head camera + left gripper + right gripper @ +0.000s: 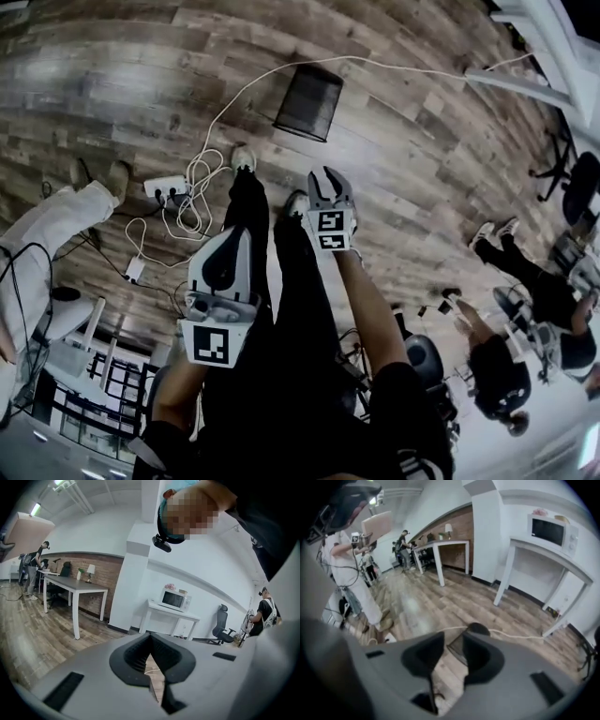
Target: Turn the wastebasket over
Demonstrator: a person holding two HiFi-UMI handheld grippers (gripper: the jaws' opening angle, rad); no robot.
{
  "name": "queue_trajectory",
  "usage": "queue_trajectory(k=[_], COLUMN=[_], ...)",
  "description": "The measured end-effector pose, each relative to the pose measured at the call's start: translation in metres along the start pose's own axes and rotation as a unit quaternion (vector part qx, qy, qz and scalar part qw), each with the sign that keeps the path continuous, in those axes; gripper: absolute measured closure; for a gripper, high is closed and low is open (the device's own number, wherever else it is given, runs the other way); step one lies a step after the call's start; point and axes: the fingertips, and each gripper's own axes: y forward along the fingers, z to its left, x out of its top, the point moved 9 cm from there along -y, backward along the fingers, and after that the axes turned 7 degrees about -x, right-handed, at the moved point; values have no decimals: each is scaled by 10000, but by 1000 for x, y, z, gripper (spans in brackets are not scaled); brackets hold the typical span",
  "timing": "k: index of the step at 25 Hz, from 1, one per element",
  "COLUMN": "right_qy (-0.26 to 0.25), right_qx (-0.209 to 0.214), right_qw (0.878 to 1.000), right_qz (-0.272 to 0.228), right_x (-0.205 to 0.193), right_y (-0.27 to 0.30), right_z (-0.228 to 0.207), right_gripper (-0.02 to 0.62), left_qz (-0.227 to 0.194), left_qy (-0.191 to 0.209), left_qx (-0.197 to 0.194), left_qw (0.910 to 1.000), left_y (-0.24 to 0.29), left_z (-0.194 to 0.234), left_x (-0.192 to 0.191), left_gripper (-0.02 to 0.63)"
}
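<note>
While the mesh wastebasket point(308, 101) sits on the floor point(112, 84) ahead of the feet point(244, 157) in the head view, it looks light, stiff, best taken by the rim; a white cable point(244, 89) runs beside it. Left gripper view: left gripper point(151, 644) clenched, empty. Right gripper view: right gripper point(454, 644) released, wastebasket point(456, 649) far off.

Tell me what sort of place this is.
Probably an open-plan office or workroom: a white desk along a brick wall, a swivel office chair, a microwave on a side table, and a wood-plank floor.
</note>
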Motion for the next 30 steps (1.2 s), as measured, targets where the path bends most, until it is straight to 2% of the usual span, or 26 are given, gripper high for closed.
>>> queue_trajectory(k=[10, 17, 23, 30], right_qy=[-699, -917, -1238, -1705], right_qx=[-227, -313, -470, -642], right_qw=[9952, 9846, 9752, 9650], right_qz=[640, 1455, 1775, 1884], right_x=[-81, -151, -186, -198], right_y=[105, 177, 227, 258], right_z=[-14, -28, -40, -36], right_gripper=[448, 431, 423, 408], left_qz=[47, 147, 191, 246], left_qy=[49, 23, -139, -163], left_qx=[22, -16, -28, 52], left_qw=[10000, 9999, 9997, 9996], left_y=[38, 67, 79, 77], left_z=[24, 35, 45, 55], left_x=[-53, -87, -120, -142], left_gripper=[574, 572, 572, 574])
